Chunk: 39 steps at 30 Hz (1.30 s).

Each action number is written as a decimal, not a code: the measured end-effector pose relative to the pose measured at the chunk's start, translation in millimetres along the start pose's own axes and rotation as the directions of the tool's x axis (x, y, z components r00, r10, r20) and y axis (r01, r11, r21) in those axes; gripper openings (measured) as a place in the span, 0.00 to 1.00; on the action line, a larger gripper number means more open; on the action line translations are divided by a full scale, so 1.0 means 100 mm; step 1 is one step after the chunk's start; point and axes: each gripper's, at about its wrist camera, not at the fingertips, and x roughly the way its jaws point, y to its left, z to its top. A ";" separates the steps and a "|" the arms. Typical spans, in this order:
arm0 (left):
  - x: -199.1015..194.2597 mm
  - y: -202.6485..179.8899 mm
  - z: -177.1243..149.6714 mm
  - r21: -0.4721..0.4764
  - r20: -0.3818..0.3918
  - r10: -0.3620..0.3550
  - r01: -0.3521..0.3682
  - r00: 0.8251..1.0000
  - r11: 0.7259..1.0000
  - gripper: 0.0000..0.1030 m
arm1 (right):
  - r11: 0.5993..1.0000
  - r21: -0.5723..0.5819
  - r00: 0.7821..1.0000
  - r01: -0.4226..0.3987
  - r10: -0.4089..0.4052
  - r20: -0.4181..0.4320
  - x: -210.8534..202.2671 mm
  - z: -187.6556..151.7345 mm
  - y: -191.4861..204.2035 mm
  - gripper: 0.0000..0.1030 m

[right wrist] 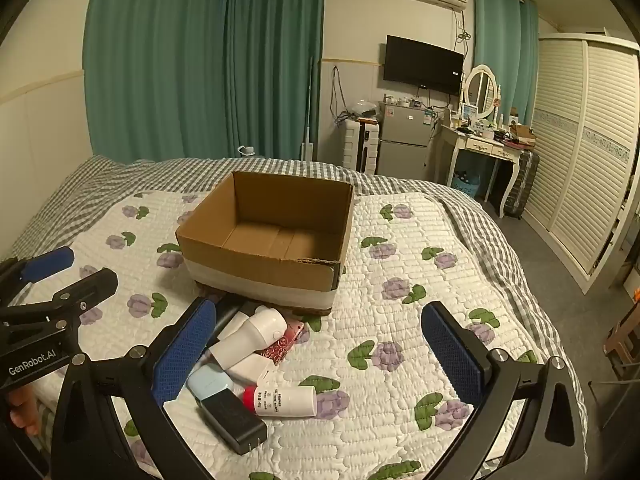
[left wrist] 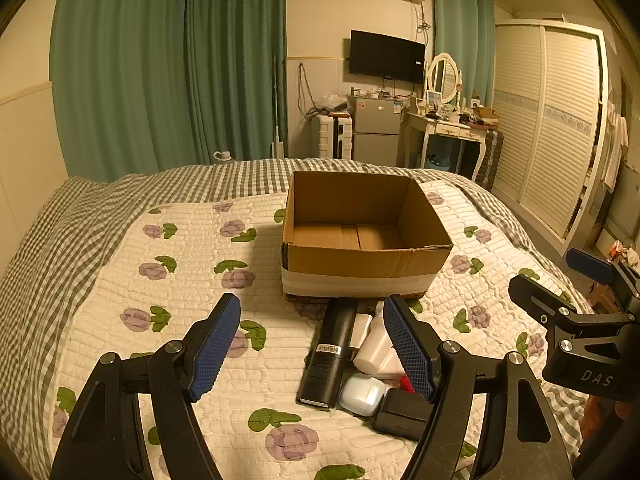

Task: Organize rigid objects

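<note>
- While both grippers hover above a flowered quilt [right wrist: 400,240], the left gripper [left wrist: 312,344] spreads its blue fingers wide, holding nothing.
- Right gripper [right wrist: 320,352] is equally wide and holds nothing.
- Open cardboard box [right wrist: 272,236] sits mid-bed, its floor bare.
- Just before the box lie clustered items: black cylinder [left wrist: 330,354], white bottle [right wrist: 256,334], red-capped bottle [right wrist: 282,400], pale blue case [right wrist: 208,384], black charger [right wrist: 236,420].
</note>
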 end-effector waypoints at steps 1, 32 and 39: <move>0.00 0.00 0.00 0.000 0.001 0.000 0.000 1.000 1.000 0.75 | 1.000 -0.001 1.000 0.000 0.000 0.000 0.00 0.00 0.00 1.00; 0.00 -0.01 -0.01 0.004 -0.002 0.003 -0.003 1.000 1.000 0.75 | 1.000 -0.003 1.000 0.003 -0.003 -0.001 0.01 -0.01 0.01 1.00; 0.00 -0.01 -0.01 0.005 -0.003 0.003 -0.003 1.000 1.000 0.75 | 1.000 -0.004 1.000 0.003 -0.003 -0.001 0.01 -0.01 0.01 1.00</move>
